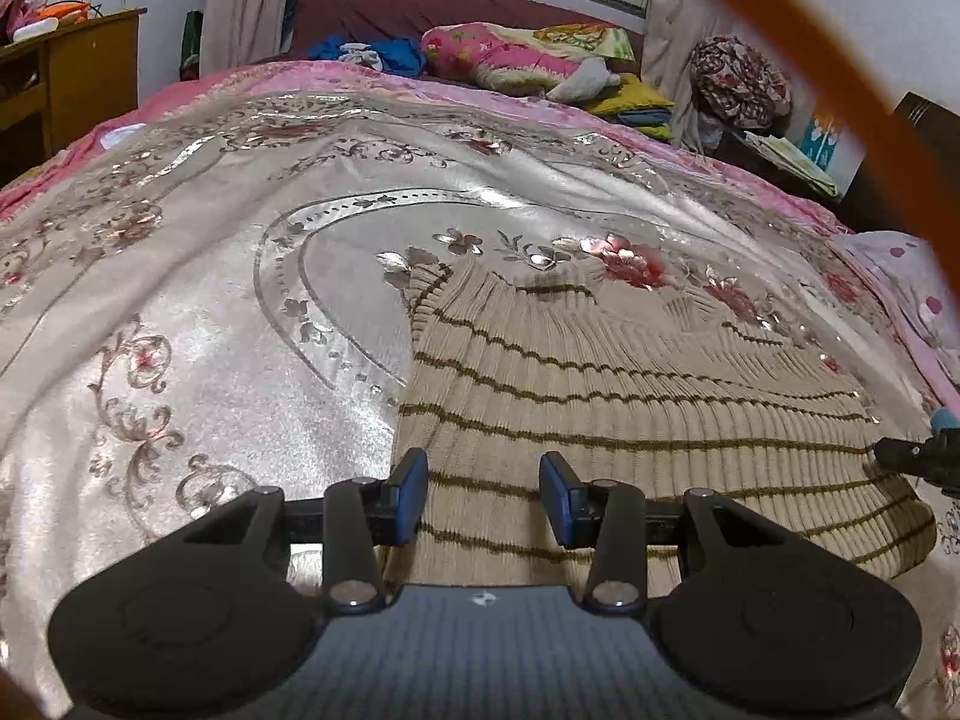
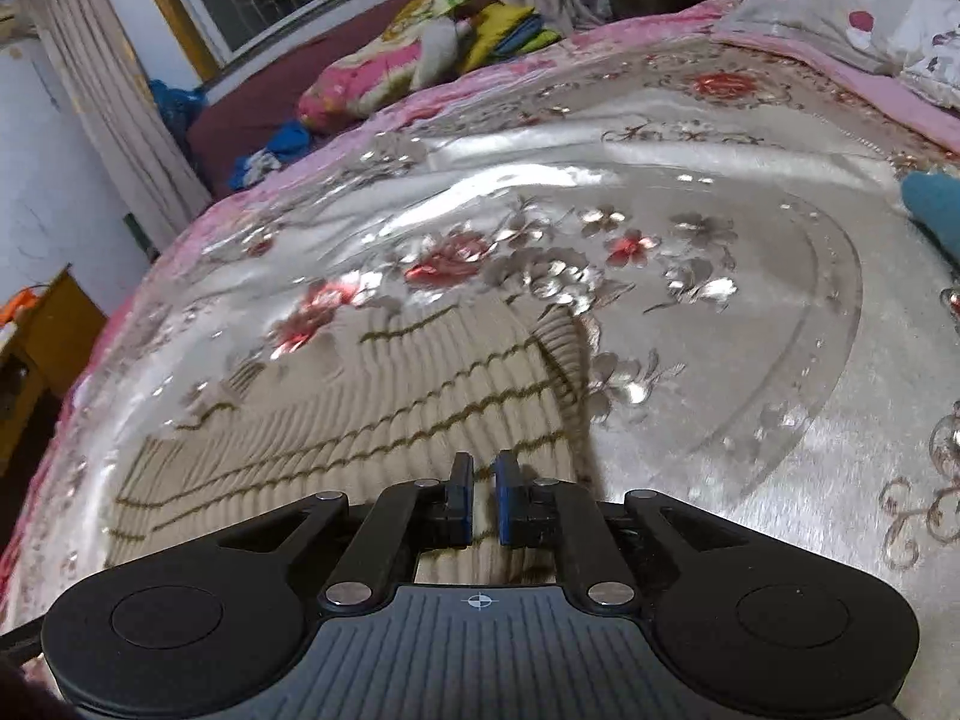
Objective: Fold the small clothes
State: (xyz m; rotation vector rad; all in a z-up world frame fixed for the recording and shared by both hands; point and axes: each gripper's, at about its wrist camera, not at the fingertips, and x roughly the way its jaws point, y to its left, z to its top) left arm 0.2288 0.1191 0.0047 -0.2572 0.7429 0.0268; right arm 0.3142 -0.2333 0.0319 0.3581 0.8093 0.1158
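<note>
Grippers hang over the sweater. The left gripper is wide open above its near left edge. The right gripper is almost shut, holding nothing. The sweater lies flat on the bed. Pillows sit far back.

bedspread bare left of sweater, pillows far off

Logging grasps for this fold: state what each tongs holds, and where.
Left tongs: wide open over the striped sweater, holding nothing. Right tongs: nearly closed above the sweater's near edge, but any pinch cannot be told.
</note>
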